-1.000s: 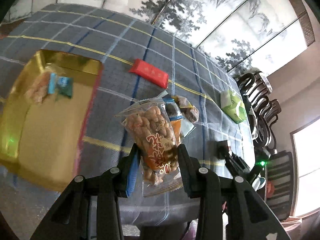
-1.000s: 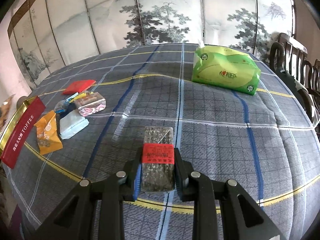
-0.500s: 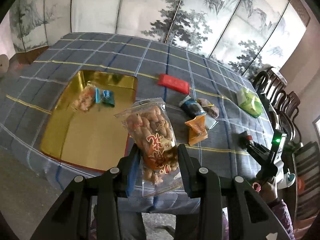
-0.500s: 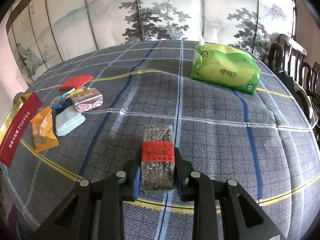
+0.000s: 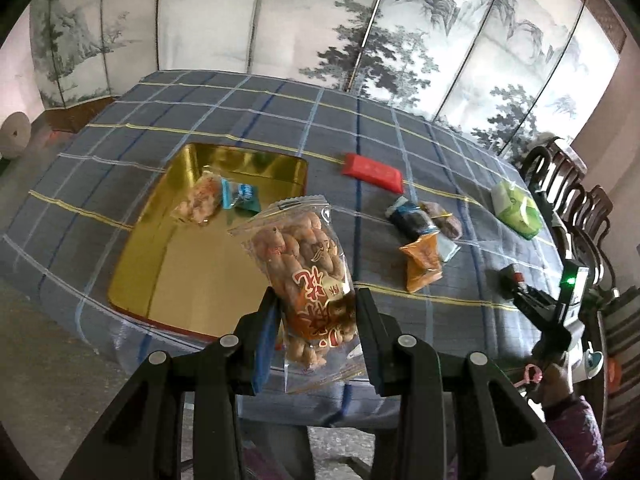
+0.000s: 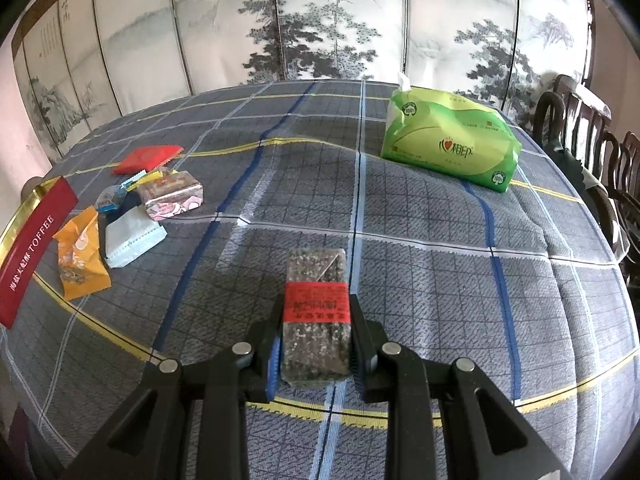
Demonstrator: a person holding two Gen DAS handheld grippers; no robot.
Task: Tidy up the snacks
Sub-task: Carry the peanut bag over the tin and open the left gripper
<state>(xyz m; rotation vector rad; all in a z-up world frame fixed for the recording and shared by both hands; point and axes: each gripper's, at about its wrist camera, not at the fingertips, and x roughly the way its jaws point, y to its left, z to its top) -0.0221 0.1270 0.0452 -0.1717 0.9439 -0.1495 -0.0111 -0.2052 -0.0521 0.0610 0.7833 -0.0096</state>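
My left gripper (image 5: pixel 316 316) is shut on a clear bag of peanuts (image 5: pixel 308 276) and holds it high above the table's near edge, beside the gold tin tray (image 5: pixel 192 276). The tray holds a peanut snack pack (image 5: pixel 202 198) and a blue candy (image 5: pixel 240 196). My right gripper (image 6: pixel 314 332) is shut on a dark seed bar with a red band (image 6: pixel 316 308), low over the checked tablecloth. Loose snacks lie to its left: an orange packet (image 6: pixel 80 260), a pale blue packet (image 6: pixel 132 240), a pink-wrapped block (image 6: pixel 172 196) and a red packet (image 6: pixel 148 158).
A green tissue pack (image 6: pixel 448 148) lies at the far right of the table. The tray's red side labelled TOFFEE (image 6: pixel 32 252) shows at the left edge. Dark wooden chairs (image 6: pixel 600 152) stand along the right. A painted folding screen (image 6: pixel 320 20) stands behind the table.
My left gripper has risen and pulled back with the peanut bag, so the whole table shows. My right gripper has barely moved with the seed bar.
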